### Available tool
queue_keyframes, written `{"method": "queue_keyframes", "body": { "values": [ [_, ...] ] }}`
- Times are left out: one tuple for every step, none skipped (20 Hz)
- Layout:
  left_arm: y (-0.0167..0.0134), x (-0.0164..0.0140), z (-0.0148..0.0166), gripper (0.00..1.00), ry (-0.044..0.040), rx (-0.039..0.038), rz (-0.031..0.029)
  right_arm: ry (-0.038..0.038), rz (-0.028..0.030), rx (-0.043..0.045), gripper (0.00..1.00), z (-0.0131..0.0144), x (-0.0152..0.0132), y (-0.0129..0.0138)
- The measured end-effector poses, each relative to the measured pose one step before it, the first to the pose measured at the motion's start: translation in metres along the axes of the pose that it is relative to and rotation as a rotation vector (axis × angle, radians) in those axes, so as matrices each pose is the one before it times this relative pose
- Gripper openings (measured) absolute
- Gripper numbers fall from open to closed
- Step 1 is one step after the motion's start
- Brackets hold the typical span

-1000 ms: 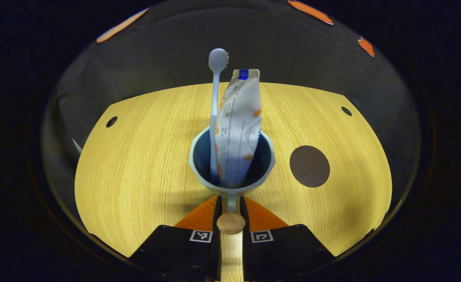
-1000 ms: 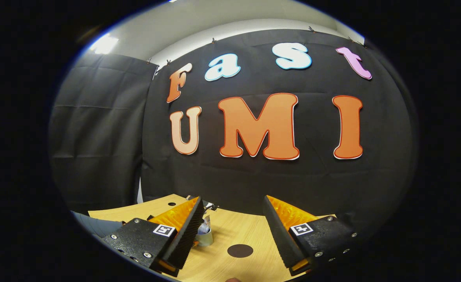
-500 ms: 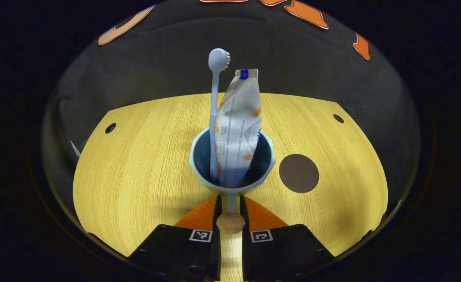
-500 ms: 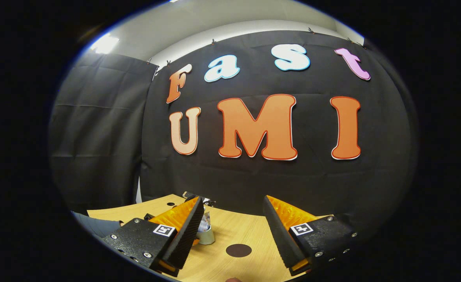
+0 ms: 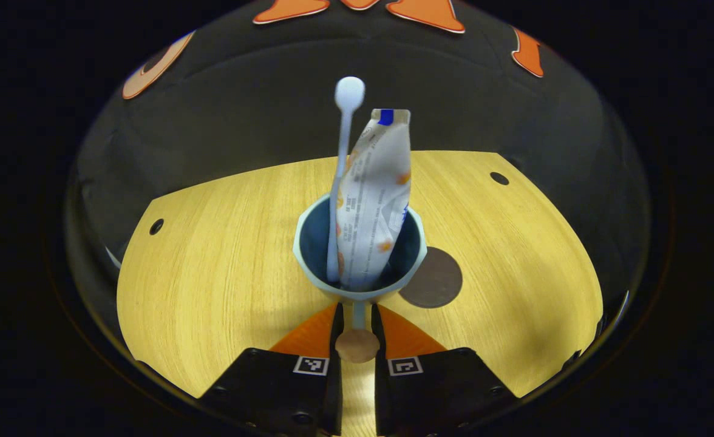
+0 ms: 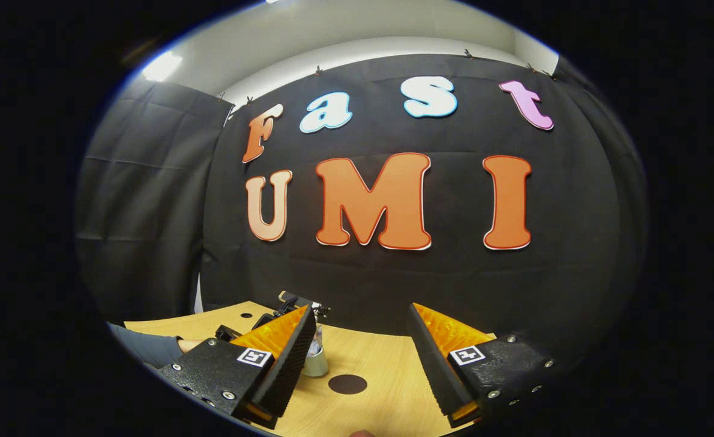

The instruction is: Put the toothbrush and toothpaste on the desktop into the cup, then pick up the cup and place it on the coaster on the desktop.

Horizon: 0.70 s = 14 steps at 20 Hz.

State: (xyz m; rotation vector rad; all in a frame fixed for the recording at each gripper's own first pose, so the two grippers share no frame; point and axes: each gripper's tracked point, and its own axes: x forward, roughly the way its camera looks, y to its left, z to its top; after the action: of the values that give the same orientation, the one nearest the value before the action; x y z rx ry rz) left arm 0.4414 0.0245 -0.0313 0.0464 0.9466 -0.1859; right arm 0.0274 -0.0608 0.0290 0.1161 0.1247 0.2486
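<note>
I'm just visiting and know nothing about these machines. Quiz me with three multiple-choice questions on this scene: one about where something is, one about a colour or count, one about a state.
1. Where is the toothpaste?
A. Lying flat on the desk
B. Standing in the cup
C. On the coaster

2. How many items stand in the cup?
A. One
B. Two
C. Four

3. What is the left gripper doing?
A. Hanging open over the desk
B. Pinching the toothbrush
C. Closed on the cup's handle

Answers:
1. B: in the left gripper view the tube rises out of the cup's mouth.
2. B: the toothbrush and the toothpaste are both inside it.
3. C: both fingers press the handle between them, while the cup's rim overlaps the edge of the dark round coaster. The right gripper is open, apart from all this.
</note>
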Motion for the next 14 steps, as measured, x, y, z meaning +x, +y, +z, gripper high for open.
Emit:
{"method": "queue_keyframes", "body": {
  "values": [
    [-0.00153,-0.00125,0.00148,0.20,-0.00185,0.01045,-0.00618,0.00652,-0.00941,0.00377,0.92,-0.00311,-0.00195,-0.00498],
    [-0.00109,-0.00020,0.00087,0.22,-0.00103,0.01062,-0.00799,0.00332,-0.00787,0.00417,0.92,0.00011,0.00042,-0.00275],
    [-0.00111,-0.00091,0.00099,0.22,-0.00281,0.00984,-0.00937,0.00099,-0.00501,0.00316,0.92,0.00079,-0.00120,-0.00172],
    [-0.00363,0.00017,0.00030,0.21,-0.00059,0.00776,-0.00655,-0.00092,-0.00753,0.00385,0.92,-0.00009,-0.00083,-0.00212],
    [-0.00141,0.00094,-0.00030,0.21,0.00226,0.00948,-0.00920,-0.00004,-0.00175,0.00259,0.92,-0.00132,-0.00123,-0.00377],
    [0.00045,0.00018,-0.00198,0.22,0.00284,0.00479,-0.00853,0.00282,-0.00523,0.00246,0.92,-0.00365,-0.00320,-0.00635],
    [0.00013,0.00014,-0.00107,0.20,0.00653,0.00845,-0.00709,0.00194,-0.00060,-0.00006,0.92,-0.00206,-0.00166,-0.00335],
    [-0.00091,-0.00046,-0.00138,0.22,0.00582,0.00473,-0.00501,0.00141,-0.00550,0.00015,0.92,-0.00134,-0.00157,-0.00165],
    [-0.00090,0.00005,-0.00071,0.21,0.00451,0.00535,-0.00620,0.00075,-0.00525,0.00213,0.92,-0.00103,-0.00024,-0.00389],
    [0.00063,-0.00086,-0.00033,0.20,0.00841,0.00290,-0.00314,0.00252,-0.00135,0.00403,0.92,-0.00245,-0.00041,-0.00136],
    [-0.00005,0.00073,-0.00107,0.21,0.00673,0.00469,-0.00110,0.00593,-0.00225,0.00534,0.92,-0.00310,-0.00064,-0.00281],
    [-0.00126,-0.00016,-0.00084,0.21,0.00909,0.00019,-0.00564,0.00666,-0.00171,0.00299,0.92,-0.00258,0.00003,-0.00231],
    [-0.00003,0.00008,-0.00005,0.22,0.01262,0.00048,-0.00380,0.00345,-0.00715,0.00327,0.92,-0.00228,0.00094,-0.00380],
    [0.00055,-0.00045,0.00031,0.21,0.01103,0.00278,0.00313,0.00567,-0.00204,0.00439,0.92,-0.00180,0.00060,-0.00276]
  ]
}}
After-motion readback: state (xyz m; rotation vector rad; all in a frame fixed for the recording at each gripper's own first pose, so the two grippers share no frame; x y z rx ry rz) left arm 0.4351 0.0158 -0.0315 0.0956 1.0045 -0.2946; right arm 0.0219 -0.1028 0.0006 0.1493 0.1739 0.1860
